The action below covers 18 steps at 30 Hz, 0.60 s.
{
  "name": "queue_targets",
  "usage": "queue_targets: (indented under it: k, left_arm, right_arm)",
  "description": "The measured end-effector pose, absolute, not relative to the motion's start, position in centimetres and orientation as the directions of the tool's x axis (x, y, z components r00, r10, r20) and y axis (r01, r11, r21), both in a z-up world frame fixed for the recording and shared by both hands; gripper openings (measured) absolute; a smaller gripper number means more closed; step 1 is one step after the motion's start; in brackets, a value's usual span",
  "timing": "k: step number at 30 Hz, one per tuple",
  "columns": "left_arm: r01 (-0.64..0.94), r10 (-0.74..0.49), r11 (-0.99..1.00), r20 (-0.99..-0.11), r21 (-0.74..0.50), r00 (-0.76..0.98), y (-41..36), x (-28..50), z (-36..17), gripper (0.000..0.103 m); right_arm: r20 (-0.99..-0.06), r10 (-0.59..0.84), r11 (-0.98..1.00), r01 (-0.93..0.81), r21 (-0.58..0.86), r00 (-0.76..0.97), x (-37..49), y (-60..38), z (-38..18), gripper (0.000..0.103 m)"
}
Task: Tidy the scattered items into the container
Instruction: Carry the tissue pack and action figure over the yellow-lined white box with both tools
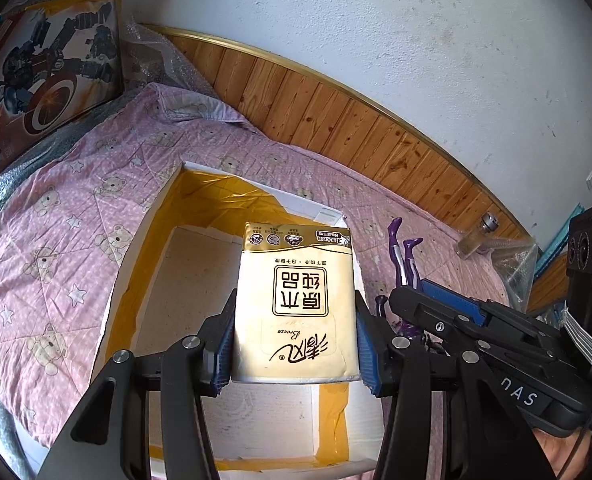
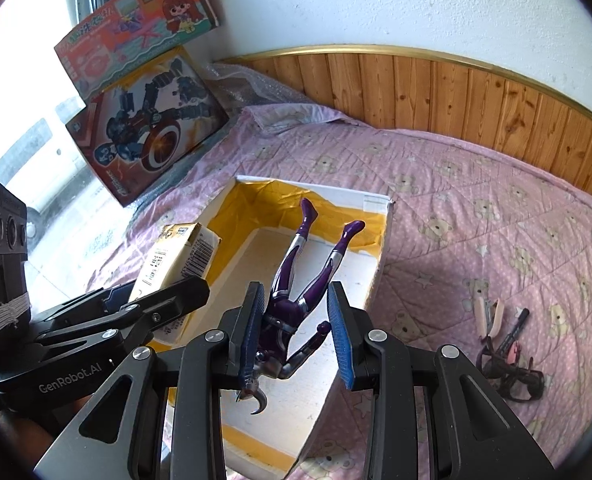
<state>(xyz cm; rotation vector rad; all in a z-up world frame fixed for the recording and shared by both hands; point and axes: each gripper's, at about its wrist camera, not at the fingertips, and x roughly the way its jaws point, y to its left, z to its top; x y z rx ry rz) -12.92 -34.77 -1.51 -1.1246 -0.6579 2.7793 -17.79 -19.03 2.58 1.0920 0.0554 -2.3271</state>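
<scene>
My left gripper point(image 1: 294, 298) is shut on a cream tissue pack point(image 1: 296, 320) with a gold band, held upright over the open white box point(image 1: 124, 280) lined with yellow tape. The box sits on a pink bear-print quilt point(image 1: 56, 240). In the right wrist view my right gripper point(image 2: 296, 288) is shut on a purple and silver action figure point(image 2: 284, 312), which hangs head-down toward the camera. Its legs point away over the box point(image 2: 375, 204) interior. The tissue pack point(image 2: 176, 256) and left gripper point(image 2: 152, 288) show at the left, beside the box's left wall.
Two toy boxes point(image 2: 148, 132) point(image 2: 136, 28) lean at the back left beside bubble wrap point(image 1: 152, 60). A beige clip-like item point(image 2: 487, 312), a pen point(image 2: 515, 328) and dark glasses point(image 2: 511, 372) lie on the quilt right of the box. A glass bottle point(image 1: 475, 236) stands by the wooden panel point(image 2: 455, 92).
</scene>
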Motion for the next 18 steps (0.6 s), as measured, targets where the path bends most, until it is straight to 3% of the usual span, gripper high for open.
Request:
queue_targets:
  k: [18]
  left_arm:
    - [0.214, 0.163, -0.908, -0.774, -0.360, -0.612, -37.4, -19.0, -5.0, 0.051]
  right_arm:
    - [-0.801, -0.465, -0.819, 0.527, 0.226, -0.378, -24.6, -22.4, -0.9, 0.034]
